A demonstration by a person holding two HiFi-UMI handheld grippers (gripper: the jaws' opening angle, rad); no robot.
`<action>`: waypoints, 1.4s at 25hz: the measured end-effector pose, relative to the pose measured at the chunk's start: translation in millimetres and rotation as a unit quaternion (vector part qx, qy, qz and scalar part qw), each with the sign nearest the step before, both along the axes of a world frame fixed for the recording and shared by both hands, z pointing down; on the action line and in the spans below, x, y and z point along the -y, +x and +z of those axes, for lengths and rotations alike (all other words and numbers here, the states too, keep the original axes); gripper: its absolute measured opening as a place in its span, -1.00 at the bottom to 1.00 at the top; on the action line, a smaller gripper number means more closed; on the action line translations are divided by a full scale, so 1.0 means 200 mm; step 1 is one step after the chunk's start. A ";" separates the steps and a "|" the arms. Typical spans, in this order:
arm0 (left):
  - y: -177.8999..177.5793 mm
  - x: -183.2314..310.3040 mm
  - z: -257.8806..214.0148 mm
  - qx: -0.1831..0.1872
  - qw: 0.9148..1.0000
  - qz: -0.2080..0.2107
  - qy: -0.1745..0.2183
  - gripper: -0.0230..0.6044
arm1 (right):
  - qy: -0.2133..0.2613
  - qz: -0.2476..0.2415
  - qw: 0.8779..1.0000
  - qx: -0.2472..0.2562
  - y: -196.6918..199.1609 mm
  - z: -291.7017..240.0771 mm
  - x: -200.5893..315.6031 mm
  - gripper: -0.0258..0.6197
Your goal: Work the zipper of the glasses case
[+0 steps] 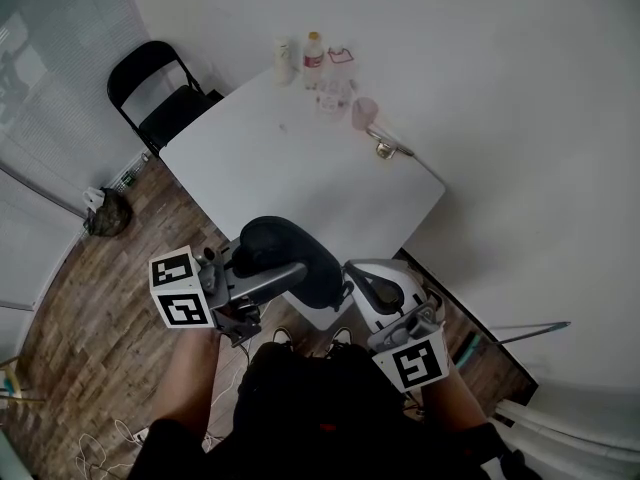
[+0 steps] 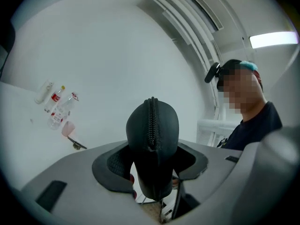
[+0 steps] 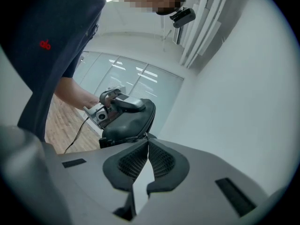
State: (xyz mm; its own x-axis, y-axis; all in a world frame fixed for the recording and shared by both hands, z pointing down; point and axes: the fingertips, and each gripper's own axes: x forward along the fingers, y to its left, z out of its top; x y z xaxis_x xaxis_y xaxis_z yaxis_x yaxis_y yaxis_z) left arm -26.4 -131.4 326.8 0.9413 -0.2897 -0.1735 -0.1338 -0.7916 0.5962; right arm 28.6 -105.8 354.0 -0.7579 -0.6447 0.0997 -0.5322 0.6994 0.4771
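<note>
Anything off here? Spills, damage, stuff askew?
Nothing stands out. The glasses case sits clamped in the left tongs, zipper closed along its visible ridge. The right tongs are shut at its seam. Bottles on the table stand upright, nothing spilled.

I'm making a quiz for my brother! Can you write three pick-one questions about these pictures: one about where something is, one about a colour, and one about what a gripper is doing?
1. Where is the glasses case? A on the table; B between the left gripper's jaws; C on the chair.
2. What colour is the case? A red; B yellow; C black.
3. How do the right gripper's jaws stand? A together; B wide apart; C round a bottle.
Answers: 1 B, the left gripper view shows its jaws clamped on the case. 2 C, it is black all over. 3 A, their tips meet in the right gripper view.
</note>
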 end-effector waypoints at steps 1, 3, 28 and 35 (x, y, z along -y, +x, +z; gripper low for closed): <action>0.01 0.00 0.01 0.016 1.000 0.002 0.006 -0.18 | -0.001 0.001 1.000 -0.006 0.00 0.01 0.01 -0.87; 0.02 -0.01 0.03 0.042 0.999 0.005 0.013 -0.18 | -0.005 0.002 1.000 -0.013 0.00 0.03 0.02 -0.87; 0.24 -0.17 0.41 0.276 0.954 0.088 0.082 -0.15 | -0.012 -0.001 0.999 -0.041 -0.01 0.07 0.04 -0.87; 0.24 -0.20 0.49 0.323 0.935 0.113 0.093 -0.14 | -0.006 -0.009 0.998 -0.056 -0.03 0.08 0.03 -0.87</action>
